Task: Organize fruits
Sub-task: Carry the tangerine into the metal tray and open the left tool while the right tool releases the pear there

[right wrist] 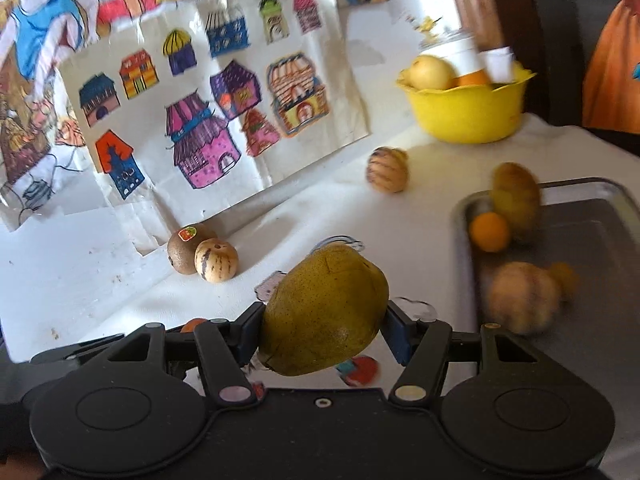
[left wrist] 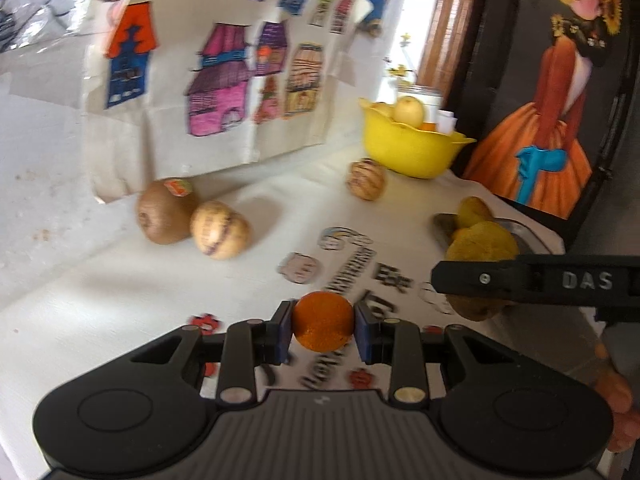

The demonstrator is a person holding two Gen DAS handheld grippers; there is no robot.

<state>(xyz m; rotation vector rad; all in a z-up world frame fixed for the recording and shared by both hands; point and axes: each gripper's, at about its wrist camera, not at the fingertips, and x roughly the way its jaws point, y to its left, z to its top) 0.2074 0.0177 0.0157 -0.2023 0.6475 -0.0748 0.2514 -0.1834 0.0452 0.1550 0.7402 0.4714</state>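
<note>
My left gripper [left wrist: 323,321] is shut on a small orange [left wrist: 322,332] above the white tablecloth. My right gripper [right wrist: 325,316] is shut on a yellow-green pear [right wrist: 324,308], held just left of a metal tray [right wrist: 596,216]. The tray holds a small orange [right wrist: 489,232], a greenish fruit [right wrist: 516,196] and a blurred pale fruit [right wrist: 520,296]. A kiwi [left wrist: 162,216] touches a striped pale fruit [left wrist: 219,230] near the wall. Another striped fruit [left wrist: 366,179] lies in front of the yellow bowl [left wrist: 412,152]. In the left wrist view, the right gripper's black side [left wrist: 540,280] crosses the pear [left wrist: 482,242].
The yellow bowl [right wrist: 468,116] holds a pale round fruit [right wrist: 430,72], an orange and white cups. Coloured house drawings [right wrist: 208,120] hang on the wall behind the table. A dark framed picture of an orange dress [left wrist: 548,120] stands at the right, behind the tray.
</note>
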